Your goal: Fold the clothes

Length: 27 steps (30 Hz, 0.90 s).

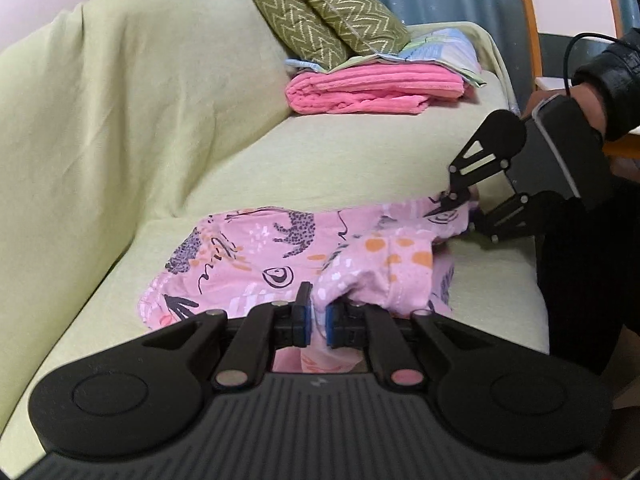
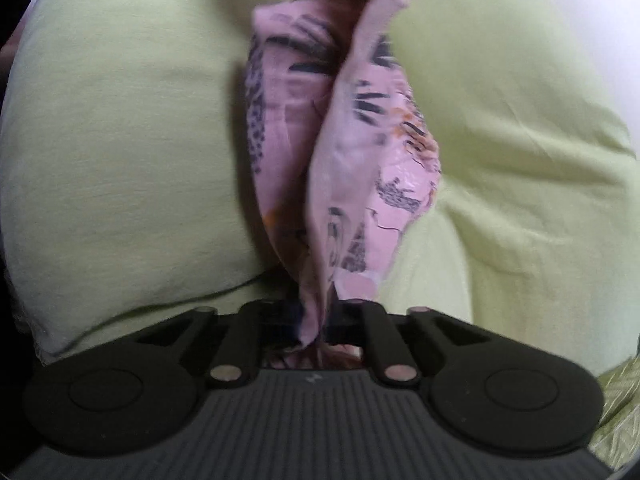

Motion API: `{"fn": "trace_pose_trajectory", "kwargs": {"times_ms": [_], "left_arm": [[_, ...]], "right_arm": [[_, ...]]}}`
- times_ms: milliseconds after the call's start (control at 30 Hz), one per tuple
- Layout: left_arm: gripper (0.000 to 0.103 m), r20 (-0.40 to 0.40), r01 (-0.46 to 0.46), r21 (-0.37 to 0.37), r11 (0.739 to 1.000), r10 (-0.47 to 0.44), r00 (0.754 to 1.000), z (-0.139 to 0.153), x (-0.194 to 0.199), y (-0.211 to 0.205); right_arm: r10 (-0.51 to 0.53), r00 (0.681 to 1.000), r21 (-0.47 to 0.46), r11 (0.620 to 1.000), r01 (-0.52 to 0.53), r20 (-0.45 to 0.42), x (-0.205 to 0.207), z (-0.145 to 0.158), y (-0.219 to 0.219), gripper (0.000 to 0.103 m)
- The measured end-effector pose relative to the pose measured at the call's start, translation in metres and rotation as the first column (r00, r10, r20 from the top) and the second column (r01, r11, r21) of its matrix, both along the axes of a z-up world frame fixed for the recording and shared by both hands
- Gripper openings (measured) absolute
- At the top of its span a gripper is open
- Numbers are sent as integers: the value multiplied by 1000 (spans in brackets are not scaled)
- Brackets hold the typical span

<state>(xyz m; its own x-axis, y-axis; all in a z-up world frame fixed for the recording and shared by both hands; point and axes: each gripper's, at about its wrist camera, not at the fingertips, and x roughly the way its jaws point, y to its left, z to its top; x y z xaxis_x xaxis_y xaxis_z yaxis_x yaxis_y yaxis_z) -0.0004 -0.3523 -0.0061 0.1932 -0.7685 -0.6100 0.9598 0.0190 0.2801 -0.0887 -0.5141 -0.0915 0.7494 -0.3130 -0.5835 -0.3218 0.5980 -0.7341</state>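
With both jaws closed tight on the pink garment, the left gripper and right gripper should pull evenly, keeping the cloth between them taut.

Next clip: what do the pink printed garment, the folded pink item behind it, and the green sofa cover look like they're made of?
Pink printed garment: thin, matte knit, likely cotton jersey; it drapes and bunches softly. Folded pink item: plush ribbed fleece or chenille, judging by its thick fuzzy ridges. Green sofa cover: matte woven cloth, loosely draped with creases; fibre unclear.
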Motion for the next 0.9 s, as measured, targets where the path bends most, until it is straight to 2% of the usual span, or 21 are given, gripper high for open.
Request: {"fn": "trace_pose_trajectory", "kwargs": {"times_ms": [100,167,300,467,600,633,667,733,767,833,900], "left_arm": [[4,-34,-7,-1,1000,7,999,8,7,0],[4,-68,-2,2,1000,2,998,14,12,-3],[4,-73,47,27,999,-45,996,30,9,0],[4,-25,99,98,990,-97,995,30,-20,35],[4,-44,88,161,983,-82,996,7,-41,58],[4,-55,83,172,982,-75,996,-1,-45,62],[4,-66,78,182,980,-67,996,-8,-48,65],[4,-99,58,181,982,-40,994,-15,-51,71],[4,-121,45,171,984,-24,992,-16,-50,73],[4,-174,23,140,990,2,985,-11,-44,76],[4,-227,-1,110,994,26,974,-7,-37,79]], "right_arm": [[-19,1000,110,994,22,-25,0,19,-4,6],[15,997,192,981,-1,-72,-4,30,-5,6],[74,991,237,970,-45,-114,-18,45,3,5],[114,986,308,949,-73,-119,-37,62,25,5],[141,972,316,946,-77,-187,-43,42,52,6],[139,970,285,955,-78,-201,-45,35,56,7],[136,967,251,965,-80,-214,-47,27,60,11],[128,957,218,973,-71,-260,-53,26,69,32],[122,953,213,975,-63,-276,-56,28,71,32],[103,960,282,959,-27,-259,-64,47,75,34],[71,977,386,922,14,-203,-67,65,76,39]]}}
